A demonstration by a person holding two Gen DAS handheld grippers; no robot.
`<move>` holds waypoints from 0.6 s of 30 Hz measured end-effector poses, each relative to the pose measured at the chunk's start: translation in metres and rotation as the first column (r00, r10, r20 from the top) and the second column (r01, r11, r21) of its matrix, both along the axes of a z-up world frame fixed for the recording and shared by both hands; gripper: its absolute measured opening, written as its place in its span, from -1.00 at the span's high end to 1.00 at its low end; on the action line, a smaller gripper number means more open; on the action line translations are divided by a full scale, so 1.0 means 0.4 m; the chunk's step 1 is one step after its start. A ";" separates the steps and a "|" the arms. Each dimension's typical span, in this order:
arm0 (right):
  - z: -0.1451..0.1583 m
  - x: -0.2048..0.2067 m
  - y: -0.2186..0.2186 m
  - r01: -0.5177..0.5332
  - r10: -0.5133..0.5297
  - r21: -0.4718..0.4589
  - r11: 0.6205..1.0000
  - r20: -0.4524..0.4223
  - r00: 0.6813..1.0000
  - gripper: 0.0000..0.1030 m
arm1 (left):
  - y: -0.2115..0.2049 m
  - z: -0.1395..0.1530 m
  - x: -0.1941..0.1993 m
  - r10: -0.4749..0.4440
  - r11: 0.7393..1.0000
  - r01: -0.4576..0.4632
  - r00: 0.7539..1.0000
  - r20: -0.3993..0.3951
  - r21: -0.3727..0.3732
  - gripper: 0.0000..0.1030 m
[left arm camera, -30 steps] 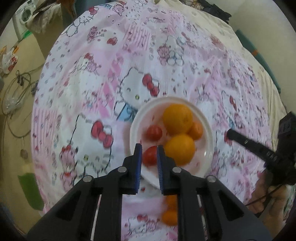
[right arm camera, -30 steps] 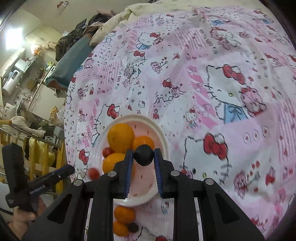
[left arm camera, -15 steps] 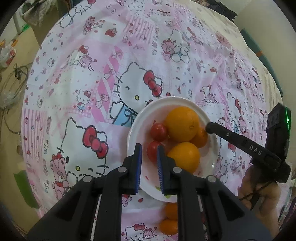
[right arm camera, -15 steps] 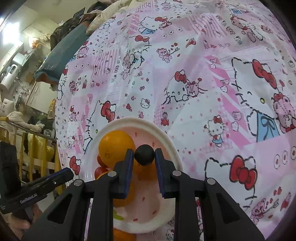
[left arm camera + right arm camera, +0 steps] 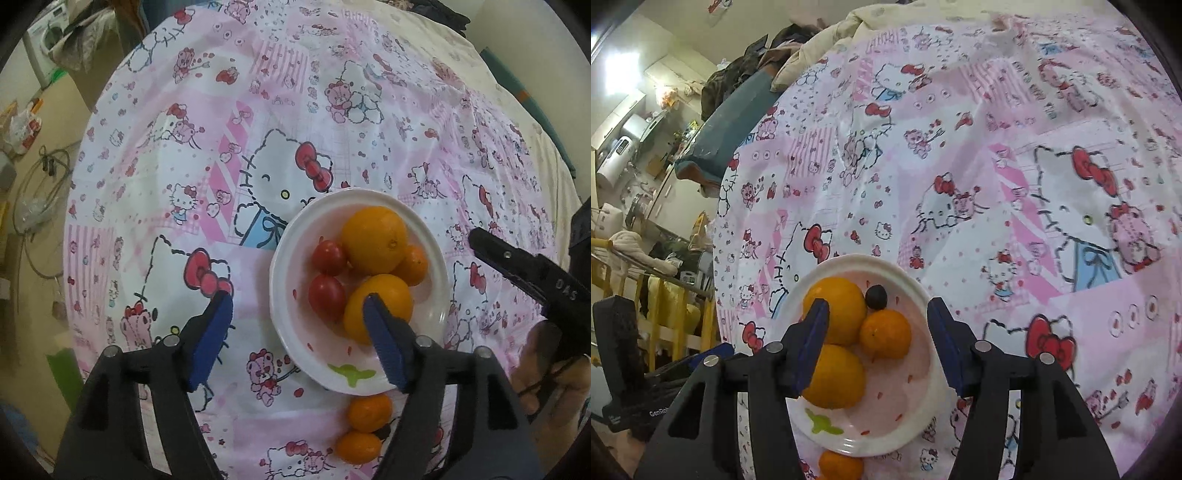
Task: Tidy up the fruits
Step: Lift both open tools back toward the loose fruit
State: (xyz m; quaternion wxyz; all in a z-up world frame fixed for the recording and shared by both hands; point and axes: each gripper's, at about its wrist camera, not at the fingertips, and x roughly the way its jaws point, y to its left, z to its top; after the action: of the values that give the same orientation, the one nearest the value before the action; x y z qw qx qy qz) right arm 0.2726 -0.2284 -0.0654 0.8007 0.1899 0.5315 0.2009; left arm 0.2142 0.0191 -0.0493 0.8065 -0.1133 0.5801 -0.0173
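Hovering above the white plate [image 5: 925,295], the right gripper [image 5: 873,321], jaws just spread and empty, has released a small dark fruit [image 5: 876,297] at the plate's far rim, light, soft, best pinched gently across its middle.

Home bedroom: cartoon bedsheet [image 5: 258,129], washing machine [image 5: 48,26]

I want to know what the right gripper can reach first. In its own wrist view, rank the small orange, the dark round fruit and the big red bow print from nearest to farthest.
From the right gripper, jaws open over the plate:
1. Small orange, between the fingers.
2. Dark round fruit, just beyond it, against the big orange.
3. Red bow print, off the plate to the right.
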 end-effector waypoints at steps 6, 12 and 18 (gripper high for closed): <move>0.025 -0.034 -0.025 0.038 -0.038 -0.003 0.999 -0.001 0.999 -0.17 | -0.007 0.007 -0.025 -0.003 1.000 0.003 1.000 0.005 0.004 -0.53; 0.062 -0.079 -0.034 0.045 -0.044 -0.025 0.999 0.028 0.999 -0.40 | -0.020 0.040 -0.067 -0.016 0.999 0.015 0.998 0.054 0.029 -0.53; 0.078 -0.143 -0.047 0.067 -0.066 -0.021 0.998 0.037 0.997 -0.60 | -0.018 0.070 -0.101 -0.026 0.998 0.020 0.994 0.105 0.058 -0.53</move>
State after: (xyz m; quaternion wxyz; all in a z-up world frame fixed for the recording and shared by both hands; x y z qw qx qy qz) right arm 0.2155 -0.2474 -0.0343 0.8186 0.1950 0.5122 0.1718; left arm 0.1738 0.0120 -0.0213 0.8387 -0.0823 0.5380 -0.0160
